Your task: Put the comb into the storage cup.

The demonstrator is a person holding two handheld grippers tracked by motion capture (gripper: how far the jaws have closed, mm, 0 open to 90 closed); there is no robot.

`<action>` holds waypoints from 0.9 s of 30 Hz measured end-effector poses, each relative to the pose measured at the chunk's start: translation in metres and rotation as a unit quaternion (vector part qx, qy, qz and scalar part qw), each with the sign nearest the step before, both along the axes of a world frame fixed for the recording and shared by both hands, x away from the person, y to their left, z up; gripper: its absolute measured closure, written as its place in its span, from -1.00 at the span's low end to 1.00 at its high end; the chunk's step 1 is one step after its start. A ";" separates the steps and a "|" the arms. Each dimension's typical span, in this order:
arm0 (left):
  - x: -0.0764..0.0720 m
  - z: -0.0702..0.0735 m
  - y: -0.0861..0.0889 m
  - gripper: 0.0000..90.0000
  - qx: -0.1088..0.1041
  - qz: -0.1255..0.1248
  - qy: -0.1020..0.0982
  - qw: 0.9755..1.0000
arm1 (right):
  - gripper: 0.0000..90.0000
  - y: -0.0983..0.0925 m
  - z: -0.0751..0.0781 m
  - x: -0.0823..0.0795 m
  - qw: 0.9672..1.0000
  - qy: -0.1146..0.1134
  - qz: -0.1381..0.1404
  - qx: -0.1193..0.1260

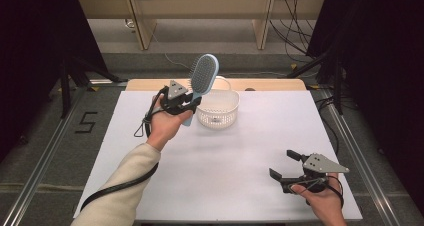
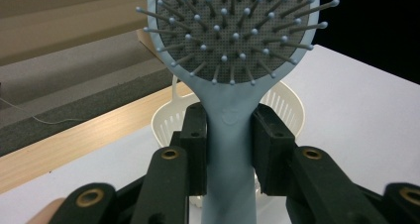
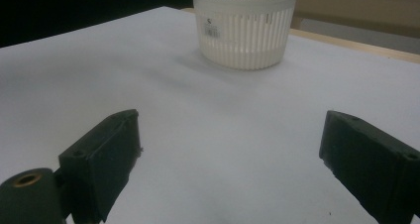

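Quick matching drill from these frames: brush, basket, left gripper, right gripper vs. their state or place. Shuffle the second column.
Things:
1. brush
2. basket
3. left gripper
4. right gripper

States or places:
A. open, nothing between its fingers, low at the near right of the table
B. white, slatted wall, stands on the table beyond the middle
C. shut on a handle
D. light blue, held upright with its bristled head up, beside the basket

Pairs: 1-D, 2-B, 3-C, 4-A

Left claw (image 1: 186, 105) raised and clamped; right claw (image 1: 285, 165) low, jaws spread wide.
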State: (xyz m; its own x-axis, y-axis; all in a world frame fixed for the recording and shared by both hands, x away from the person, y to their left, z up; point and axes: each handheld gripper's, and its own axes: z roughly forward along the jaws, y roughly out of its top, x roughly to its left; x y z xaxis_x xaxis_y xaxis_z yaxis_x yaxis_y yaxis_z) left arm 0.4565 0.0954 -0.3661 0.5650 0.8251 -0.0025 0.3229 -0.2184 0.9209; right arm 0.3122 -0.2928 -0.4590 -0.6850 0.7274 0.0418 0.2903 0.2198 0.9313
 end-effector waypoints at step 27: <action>0.011 0.008 -0.009 0.55 -0.001 -0.003 -0.003 1.000 | -0.78 0.000 0.000 0.000 1.000 -0.002 0.001 0.000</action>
State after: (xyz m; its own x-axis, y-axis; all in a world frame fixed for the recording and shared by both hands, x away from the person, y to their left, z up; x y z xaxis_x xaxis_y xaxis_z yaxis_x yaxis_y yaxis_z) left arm 0.4675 0.0859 -0.3583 0.5700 0.8216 -0.0007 0.3156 -0.2181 0.9235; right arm 0.3122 -0.2930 -0.4589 -0.6866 0.7259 0.0398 0.2867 0.2201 0.9324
